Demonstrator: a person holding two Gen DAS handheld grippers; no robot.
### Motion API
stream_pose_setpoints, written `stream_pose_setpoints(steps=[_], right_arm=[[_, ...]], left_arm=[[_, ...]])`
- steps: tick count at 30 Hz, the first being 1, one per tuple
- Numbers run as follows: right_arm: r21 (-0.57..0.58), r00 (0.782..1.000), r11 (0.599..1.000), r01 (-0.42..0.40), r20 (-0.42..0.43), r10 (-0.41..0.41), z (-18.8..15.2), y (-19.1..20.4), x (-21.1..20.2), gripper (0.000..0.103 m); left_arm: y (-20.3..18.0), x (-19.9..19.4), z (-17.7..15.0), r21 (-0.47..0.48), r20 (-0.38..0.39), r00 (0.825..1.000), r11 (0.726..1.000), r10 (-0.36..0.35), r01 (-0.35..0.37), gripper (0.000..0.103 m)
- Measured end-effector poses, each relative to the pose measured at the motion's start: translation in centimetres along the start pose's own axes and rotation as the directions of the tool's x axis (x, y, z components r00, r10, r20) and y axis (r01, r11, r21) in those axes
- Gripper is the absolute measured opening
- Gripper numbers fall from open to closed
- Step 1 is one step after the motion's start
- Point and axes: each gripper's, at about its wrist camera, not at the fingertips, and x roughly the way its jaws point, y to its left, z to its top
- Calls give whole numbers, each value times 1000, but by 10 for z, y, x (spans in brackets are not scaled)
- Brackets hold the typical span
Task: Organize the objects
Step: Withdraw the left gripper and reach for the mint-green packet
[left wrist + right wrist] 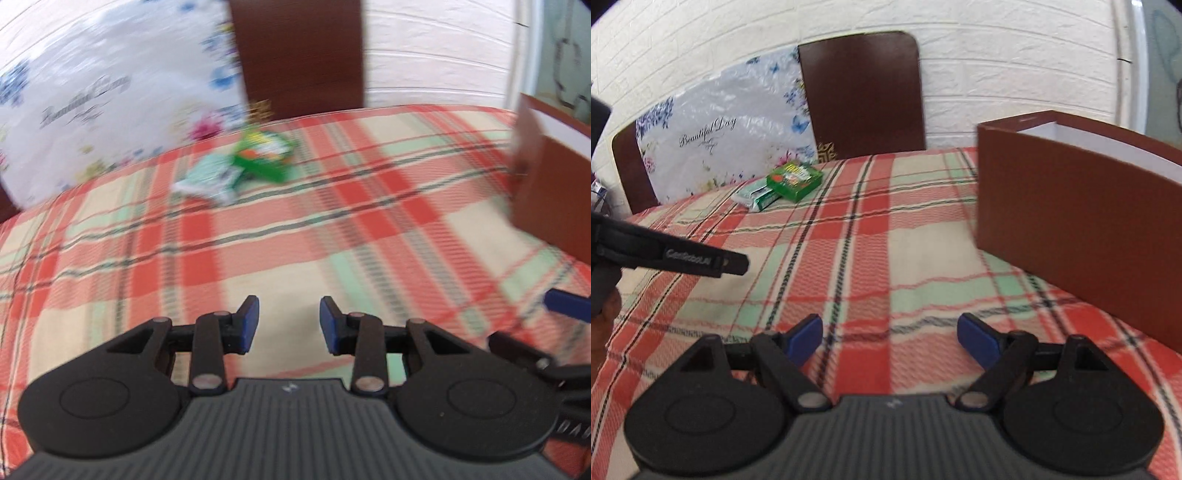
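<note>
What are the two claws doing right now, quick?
Left claw: open, narrow gap, nothing in it.
Right claw: open wide, nothing in it.

White brick wall (997, 55) behind dark brown chair back (862, 92)

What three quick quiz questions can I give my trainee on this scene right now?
1. True or false: the left gripper holds something.
2. What touches the green box? A) pale green packet B) brown box C) nothing
3. Fill in: both items lie on the ___ cloth.

Key: 1 false, both it and the right gripper are empty. 2 A. 3 plaid.
</note>
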Motion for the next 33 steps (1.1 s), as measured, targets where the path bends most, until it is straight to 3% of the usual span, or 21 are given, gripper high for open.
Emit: stream_pose_setpoints(steps=[3, 5, 8, 13, 14, 17, 20, 24, 31, 33], right_arm=[[-20, 1000, 1000, -3, -26, 3, 7, 15, 19, 83], [-51, 1000, 999, 0, -30, -2, 11, 27, 29, 85], [-98, 999, 995, -10, -34, 7, 19, 46, 46, 85], [-123, 999, 991, -47, -23, 44, 37, 72, 74, 84], [-124, 998, 991, -57, -20, 55, 42, 78, 80, 84], [-109, 994, 988, -111, -3, 112, 57, 91, 97, 83], [-114, 986, 980, -164, 11, 166, 74, 111, 118, 79], [-11, 970, 971, -240, 21, 240, 101, 133, 152, 80], [132, 985, 976, -174, 33, 171, 133, 162, 209, 85], [114, 992, 986, -122, 28, 120, 137, 169, 216, 65]], left_arm=[[29, 12, -5, -40, -12, 999, 998, 45, -46, 40], [49, 16, -7, -68, 8, 998, 996, 61, -60, 48], [74, 22, -8, -77, 41, 992, 990, 121, -118, 48], [123, 38, -17, -170, 120, 957, 955, 265, -243, 52], [132, 41, -21, -194, 142, 950, 949, 277, -248, 57], [159, 37, -27, -335, 170, 963, 932, 208, -142, 58], [159, 35, -29, -351, 187, 961, 928, 205, -129, 58], [158, 36, -29, -353, 193, 961, 928, 198, -120, 60], [159, 38, -33, -364, 199, 961, 925, 190, -108, 62], [159, 38, -33, -365, 199, 961, 925, 190, -107, 62]])
